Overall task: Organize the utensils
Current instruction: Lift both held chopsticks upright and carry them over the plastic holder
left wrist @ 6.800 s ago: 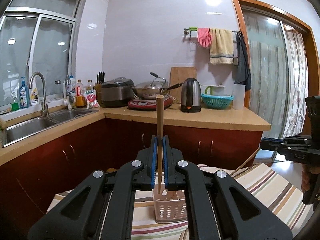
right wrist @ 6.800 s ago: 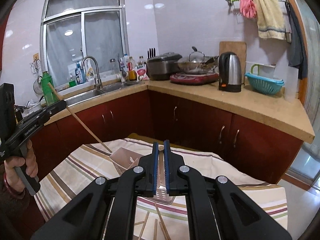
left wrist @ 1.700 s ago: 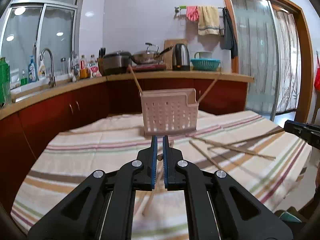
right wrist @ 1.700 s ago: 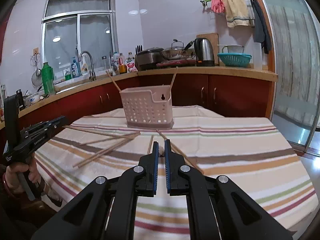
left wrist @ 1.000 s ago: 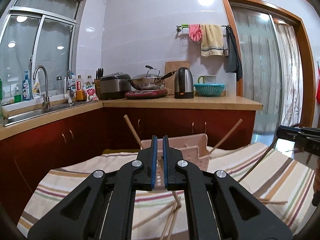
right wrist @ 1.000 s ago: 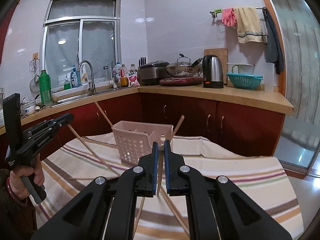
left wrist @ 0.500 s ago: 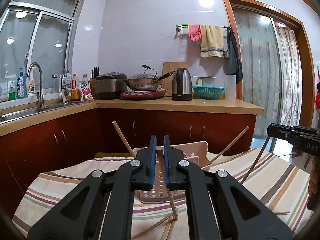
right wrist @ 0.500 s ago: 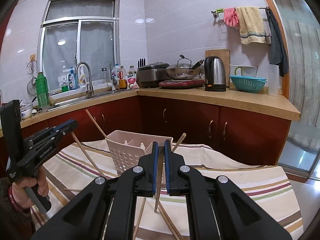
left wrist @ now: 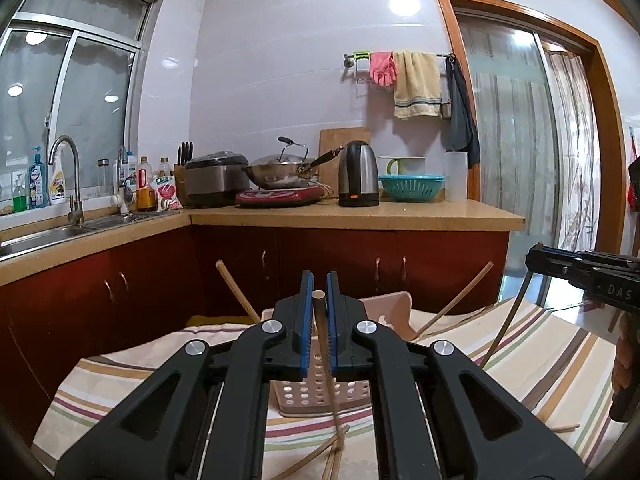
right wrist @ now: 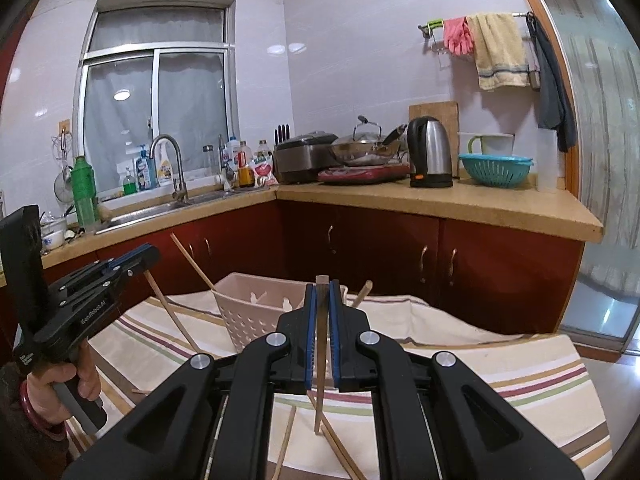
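Left wrist view puts my left gripper (left wrist: 319,292) at lower centre, its blue-padded jaws pinched on a chopstick (left wrist: 326,364) that stands almost upright between them, top end poking just above the pads, lower end reaching down to the striped tablecloth (left wrist: 532,356). Directly behind the jaws sits the pink perforated utensil basket (left wrist: 394,312), with two chopsticks already leaning out of it, one slanting to the upper left (left wrist: 236,290) and one to the upper right (left wrist: 460,300). A few loose chopsticks (left wrist: 316,456) lie on the cloth at the bottom of the frame, below the held one.

At the right edge of that view I see my right gripper (left wrist: 534,254) from the side, a thin stick (left wrist: 506,326) hanging down from its tip, and a hand on its handle (left wrist: 624,360).

Right wrist view shows that gripper (right wrist: 321,294) clamped the same way on a second chopstick (right wrist: 319,360), near vertical, its lower tip over the cloth (right wrist: 520,364). The basket (right wrist: 256,304) lies just behind and to the left of the jaws. More loose sticks (right wrist: 340,448) cross on the cloth under the held one.

At the left edge, a hand (right wrist: 60,380) grips the left tool's handle, the tool tilted slightly down towards the basket, its chopstick (right wrist: 168,312) slanting down to the cloth.
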Action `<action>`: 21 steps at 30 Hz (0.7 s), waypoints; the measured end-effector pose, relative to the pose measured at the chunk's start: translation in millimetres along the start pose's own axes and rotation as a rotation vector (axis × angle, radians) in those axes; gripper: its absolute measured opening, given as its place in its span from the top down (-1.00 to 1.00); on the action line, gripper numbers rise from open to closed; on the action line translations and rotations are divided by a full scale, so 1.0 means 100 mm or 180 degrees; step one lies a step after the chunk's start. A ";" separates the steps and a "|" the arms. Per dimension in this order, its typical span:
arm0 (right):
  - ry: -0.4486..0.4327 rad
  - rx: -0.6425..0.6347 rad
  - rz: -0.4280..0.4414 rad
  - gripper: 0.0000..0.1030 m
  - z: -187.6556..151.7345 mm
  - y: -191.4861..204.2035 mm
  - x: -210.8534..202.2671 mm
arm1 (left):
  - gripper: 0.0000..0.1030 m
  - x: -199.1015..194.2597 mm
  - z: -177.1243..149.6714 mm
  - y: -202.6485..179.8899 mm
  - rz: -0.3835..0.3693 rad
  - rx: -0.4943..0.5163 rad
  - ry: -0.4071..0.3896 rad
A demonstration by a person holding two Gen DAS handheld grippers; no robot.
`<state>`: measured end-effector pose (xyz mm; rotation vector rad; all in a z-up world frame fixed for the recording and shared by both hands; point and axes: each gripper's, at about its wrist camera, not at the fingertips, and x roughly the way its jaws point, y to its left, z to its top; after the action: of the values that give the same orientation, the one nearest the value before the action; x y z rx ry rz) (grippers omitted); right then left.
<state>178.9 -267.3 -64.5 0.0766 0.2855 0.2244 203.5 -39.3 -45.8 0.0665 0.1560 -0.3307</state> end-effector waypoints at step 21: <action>-0.0653 -0.0046 0.0217 0.87 0.86 0.00 -0.17 | 0.88 -0.09 1.15 0.18 0.0025 -0.0005 -0.0712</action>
<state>187.3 -274.9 22.9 0.0943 0.0772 0.2842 217.7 -29.9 70.0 0.0283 -0.0655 -0.3279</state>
